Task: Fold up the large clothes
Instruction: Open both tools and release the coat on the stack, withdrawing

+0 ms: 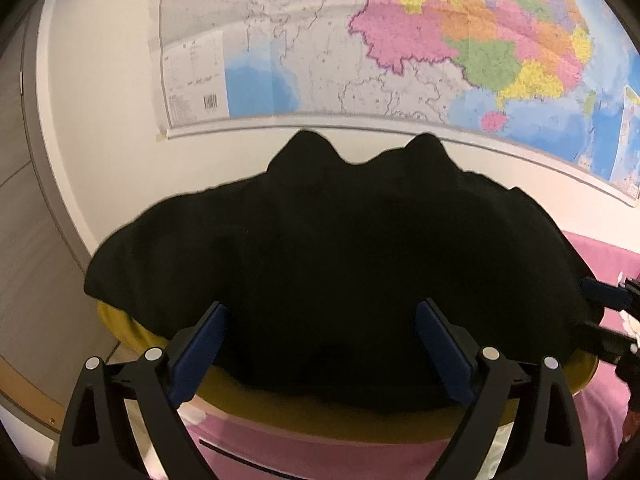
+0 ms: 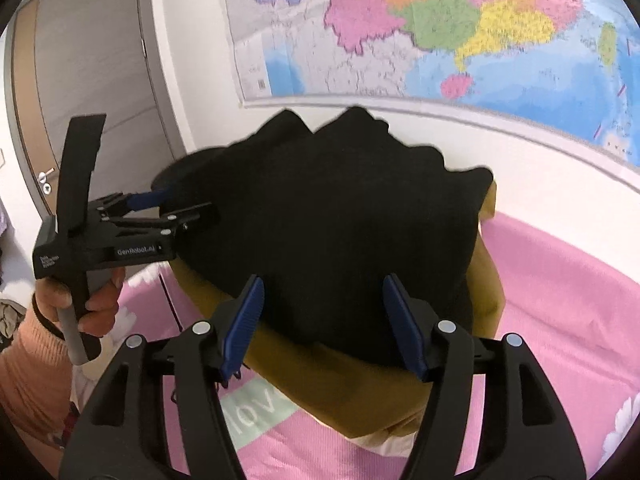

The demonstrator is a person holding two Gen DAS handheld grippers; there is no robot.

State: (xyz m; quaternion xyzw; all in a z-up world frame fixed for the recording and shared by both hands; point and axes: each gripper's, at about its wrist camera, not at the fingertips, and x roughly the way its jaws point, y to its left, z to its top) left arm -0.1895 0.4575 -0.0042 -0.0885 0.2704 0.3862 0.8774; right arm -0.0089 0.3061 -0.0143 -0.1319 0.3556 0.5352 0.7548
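A black garment [image 1: 320, 240] lies bunched and folded on top of a mustard-yellow garment [image 1: 360, 416], both on a pink bedspread [image 1: 320, 456]. My left gripper [image 1: 323, 306] stands wide open over the black garment's near edge, its blue pads apart from the cloth. In the right wrist view the same black garment [image 2: 328, 208] rests on the yellow garment [image 2: 352, 392]. My right gripper [image 2: 323, 280] is open over its near edge, nothing pinched. A hand holds the left gripper [image 2: 180, 206] at the pile's left side. The right gripper [image 1: 586, 304] shows at the pile's right edge.
A large coloured map [image 1: 400, 40] hangs on the white wall right behind the pile. A grey door [image 2: 80, 80] with a handle stands at the left. The pink bedspread [image 2: 560, 300] with flower prints stretches to the right. A person's peach sleeve [image 2: 28, 360] is at lower left.
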